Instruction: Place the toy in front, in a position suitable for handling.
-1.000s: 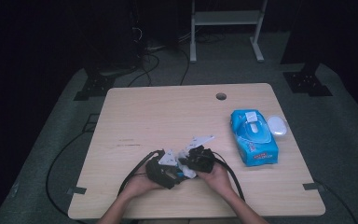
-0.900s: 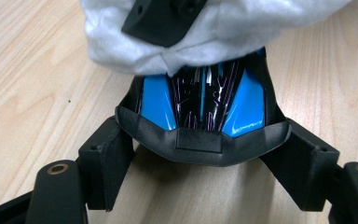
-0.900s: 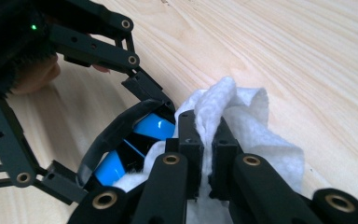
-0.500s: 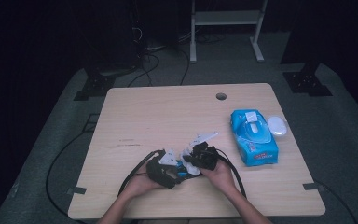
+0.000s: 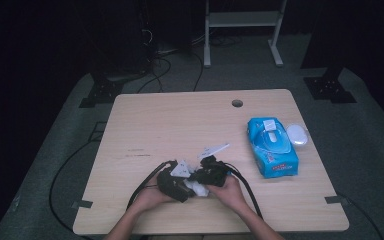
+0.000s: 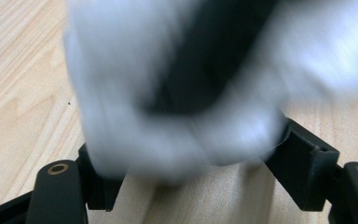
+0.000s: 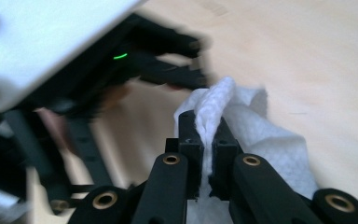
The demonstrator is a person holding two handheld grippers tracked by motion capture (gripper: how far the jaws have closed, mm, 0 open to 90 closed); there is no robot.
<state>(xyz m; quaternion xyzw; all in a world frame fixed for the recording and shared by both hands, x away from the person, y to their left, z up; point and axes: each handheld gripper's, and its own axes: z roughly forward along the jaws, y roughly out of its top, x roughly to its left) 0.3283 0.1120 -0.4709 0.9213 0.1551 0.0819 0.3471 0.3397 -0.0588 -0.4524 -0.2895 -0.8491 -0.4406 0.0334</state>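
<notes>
Barely shifted since a moment ago: right gripper [image 7: 205, 154] jaws pinched tight on a fold of white wipe [image 7: 256, 135], left gripper [image 5: 172, 182] jaws spread wide around its blurred bulk, low over the near worktop [image 5: 180, 125], blue wipe pack [image 5: 271, 146] well aside, apparently mid-handover or unfolding.

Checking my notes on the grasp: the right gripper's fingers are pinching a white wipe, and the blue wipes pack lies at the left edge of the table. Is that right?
Not quite. The right gripper does pinch the white wipe between its fingers, as the right gripper view shows. But the blue wipes pack lies toward the right edge of the table, not the left; the high view shows it.
</notes>
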